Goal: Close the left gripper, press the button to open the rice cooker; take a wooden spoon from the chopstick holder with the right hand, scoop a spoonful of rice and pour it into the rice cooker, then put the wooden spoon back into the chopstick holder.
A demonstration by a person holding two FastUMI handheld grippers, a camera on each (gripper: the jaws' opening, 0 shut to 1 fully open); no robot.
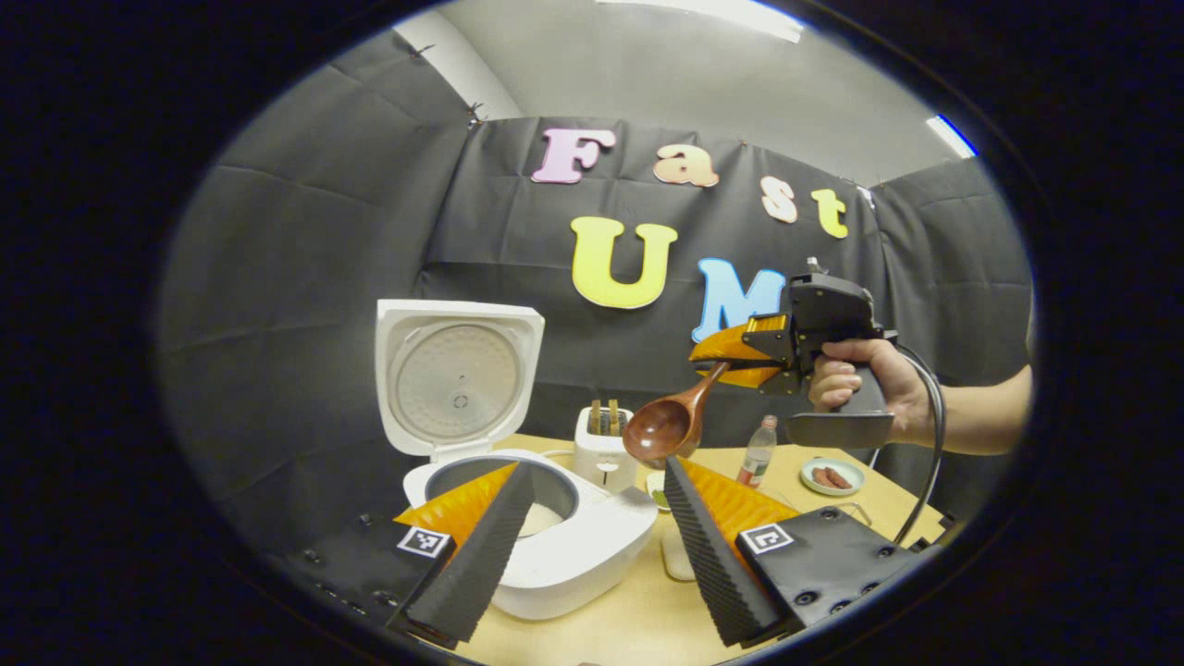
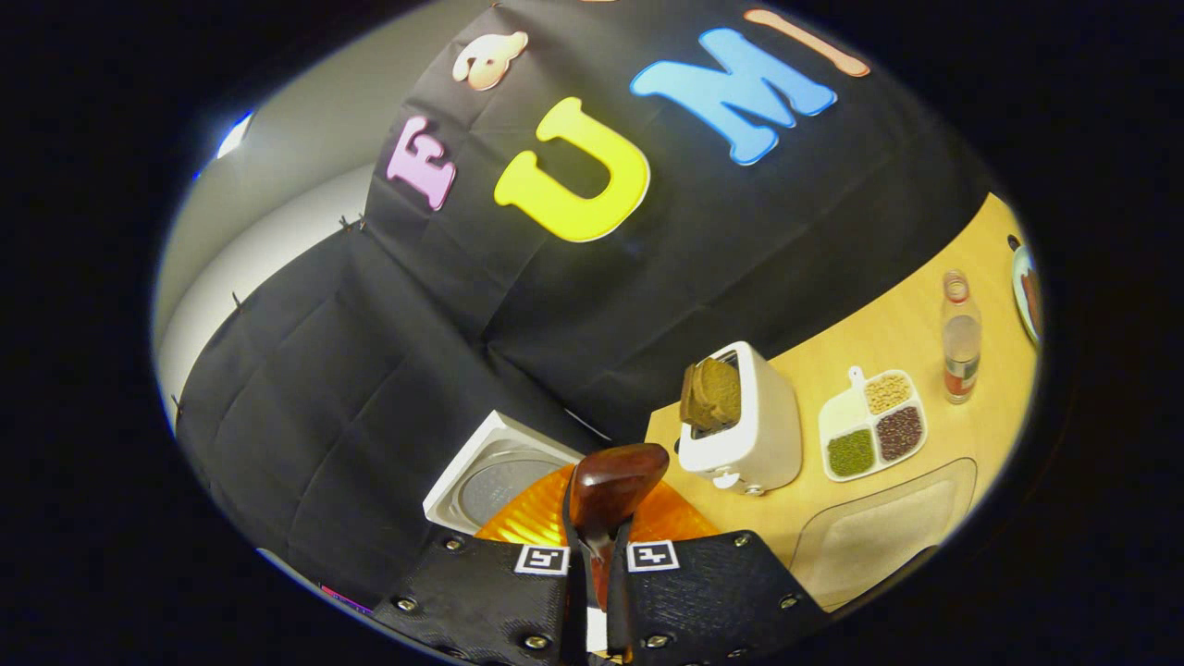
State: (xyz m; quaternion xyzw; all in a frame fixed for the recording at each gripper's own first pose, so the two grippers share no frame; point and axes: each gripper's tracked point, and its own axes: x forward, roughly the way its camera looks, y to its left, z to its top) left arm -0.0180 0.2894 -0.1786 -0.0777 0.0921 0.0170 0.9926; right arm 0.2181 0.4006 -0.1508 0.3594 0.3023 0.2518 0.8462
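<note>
Right gripper (image 1: 731,363) clamps the wooden spoon (image 1: 668,423), bowl angled down-left, up and right of the open rice cooker (image 1: 555,546); left gripper (image 1: 592,527) open.

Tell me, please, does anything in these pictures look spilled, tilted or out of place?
Nothing looks spilled or damaged. The rice cooker stands with its lid up. The right gripper holds the wooden spoon in the air with its bowl tipped downward, above the table, beside the toaster. I cannot tell whether the spoon carries rice.
</note>
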